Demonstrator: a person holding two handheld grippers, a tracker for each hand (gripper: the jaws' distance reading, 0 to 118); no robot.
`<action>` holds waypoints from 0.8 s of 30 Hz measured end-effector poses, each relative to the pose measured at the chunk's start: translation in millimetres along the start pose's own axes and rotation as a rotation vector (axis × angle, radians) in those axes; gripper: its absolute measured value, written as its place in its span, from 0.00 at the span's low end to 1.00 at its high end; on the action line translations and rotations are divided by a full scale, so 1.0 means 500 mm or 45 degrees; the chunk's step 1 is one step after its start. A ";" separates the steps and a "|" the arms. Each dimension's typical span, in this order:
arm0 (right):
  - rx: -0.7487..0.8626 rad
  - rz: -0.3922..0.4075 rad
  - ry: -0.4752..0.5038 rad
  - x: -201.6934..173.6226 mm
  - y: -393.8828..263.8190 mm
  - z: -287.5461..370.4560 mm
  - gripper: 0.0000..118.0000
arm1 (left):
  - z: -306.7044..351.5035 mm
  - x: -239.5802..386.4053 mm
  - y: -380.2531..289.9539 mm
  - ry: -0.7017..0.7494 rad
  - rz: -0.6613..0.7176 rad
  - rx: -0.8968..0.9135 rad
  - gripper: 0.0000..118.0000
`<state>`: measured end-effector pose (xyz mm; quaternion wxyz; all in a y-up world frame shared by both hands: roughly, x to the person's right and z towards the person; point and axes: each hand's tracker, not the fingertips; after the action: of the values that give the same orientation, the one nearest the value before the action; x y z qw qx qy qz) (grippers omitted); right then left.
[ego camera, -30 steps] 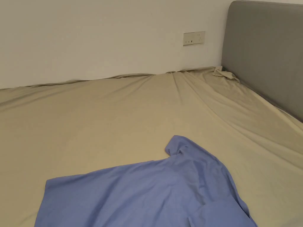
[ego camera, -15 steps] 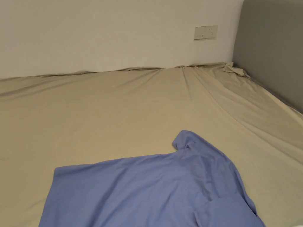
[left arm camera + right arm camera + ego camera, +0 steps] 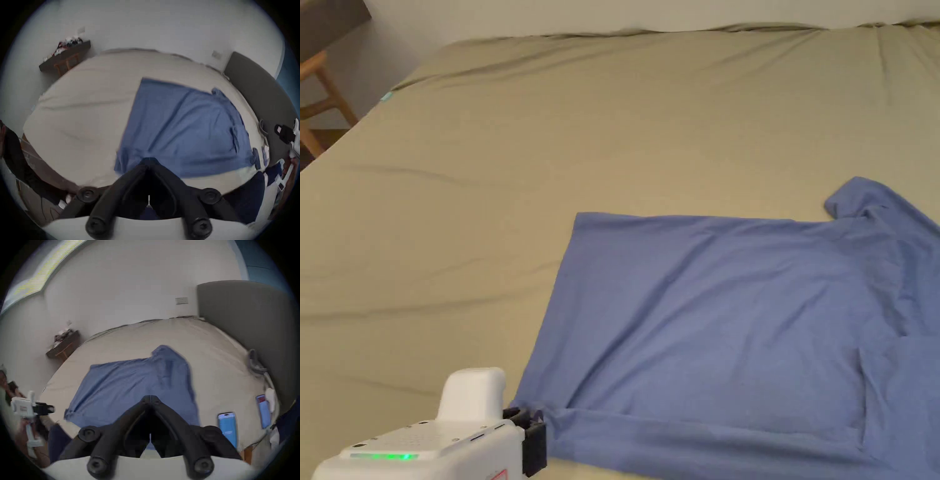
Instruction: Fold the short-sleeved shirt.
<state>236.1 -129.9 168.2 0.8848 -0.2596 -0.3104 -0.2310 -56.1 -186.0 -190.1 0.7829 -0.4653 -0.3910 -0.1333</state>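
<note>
A blue short-sleeved shirt point(image 3: 725, 312) lies spread on the bed with its hem to the left and a sleeve at the far right. My left gripper point(image 3: 532, 431) is at the bottom left, its black jaws shut right beside the near hem corner. In the left gripper view the jaws point(image 3: 148, 160) meet over the shirt's point(image 3: 186, 126) near edge with nothing seen between them. The right gripper view has its own gripper point(image 3: 150, 396) shut above the shirt point(image 3: 129, 386), and the left gripper point(image 3: 50, 408) hanging just off the hem corner. The right gripper point(image 3: 278, 129) also appears far right in the left gripper view.
A beige sheet point(image 3: 487, 187) covers the wide bed. A grey headboard point(image 3: 243, 321) stands on the right and a white wall runs behind. Two phone-like items point(image 3: 227, 426) lie near the bed's front right edge. A wooden stool point(image 3: 319, 94) and a cluttered dark shelf point(image 3: 65, 55) are off to the left.
The head camera has swung left and down, so the shirt sits further right in the picture. My left gripper has come into view at the bottom left by the hem corner.
</note>
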 end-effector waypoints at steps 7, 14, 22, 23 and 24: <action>-0.017 0.072 0.014 -0.032 -0.003 -0.003 0.02 | -0.081 -0.058 0.007 0.177 0.075 0.001 0.31; 0.001 0.063 -0.001 -0.013 0.009 0.009 0.02 | -0.235 -0.090 0.062 0.216 0.189 -0.259 0.98; -0.216 0.090 -0.237 0.114 -0.005 -0.011 0.02 | -0.193 -0.079 0.081 -0.052 0.188 -0.265 0.03; -0.261 0.073 -0.227 0.137 -0.010 -0.017 0.03 | -0.186 -0.077 0.083 -0.017 0.143 -0.253 0.03; -0.333 0.035 -0.191 0.164 -0.018 -0.028 0.28 | -0.157 -0.053 0.072 -0.027 0.122 -0.231 0.03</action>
<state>294.6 -165.5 216.4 0.8208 -0.3934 -0.3395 -0.2371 -14.6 -236.2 -252.7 0.7388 -0.5538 -0.3630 -0.1256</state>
